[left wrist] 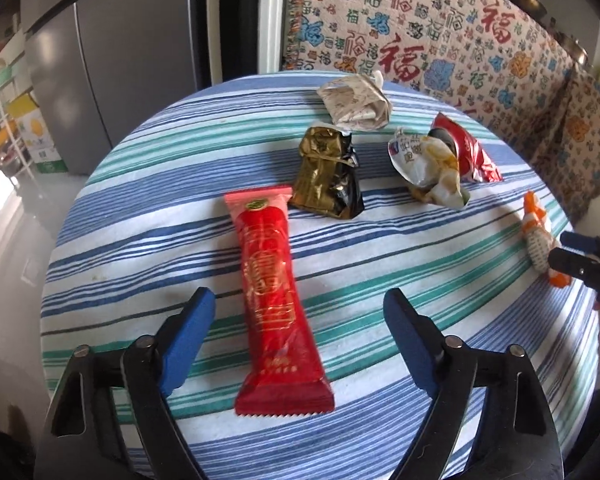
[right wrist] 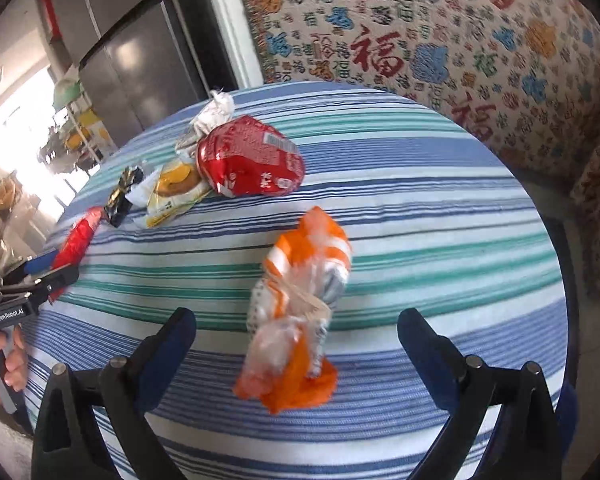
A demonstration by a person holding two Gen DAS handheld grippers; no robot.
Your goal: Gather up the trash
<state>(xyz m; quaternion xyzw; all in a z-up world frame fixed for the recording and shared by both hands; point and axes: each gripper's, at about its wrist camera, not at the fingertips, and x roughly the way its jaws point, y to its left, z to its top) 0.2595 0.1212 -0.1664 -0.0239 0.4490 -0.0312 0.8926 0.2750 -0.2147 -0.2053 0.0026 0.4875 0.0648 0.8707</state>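
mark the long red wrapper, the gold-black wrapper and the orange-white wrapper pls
long red wrapper (left wrist: 274, 300): left wrist view, middle of its printed face.
gold-black wrapper (left wrist: 328, 174): left wrist view, centre of the crumpled foil.
orange-white wrapper (right wrist: 300, 304): right wrist view, its twisted middle.

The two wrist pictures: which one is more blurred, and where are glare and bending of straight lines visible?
Right wrist view: more blurred, above all the orange and white wrapper; window glare washes out the upper left. Left wrist view: sharper, the red wrapper reads clearly; mild brightness at the left edge. Both views: fisheye bends the striped tablecloth into a dome.
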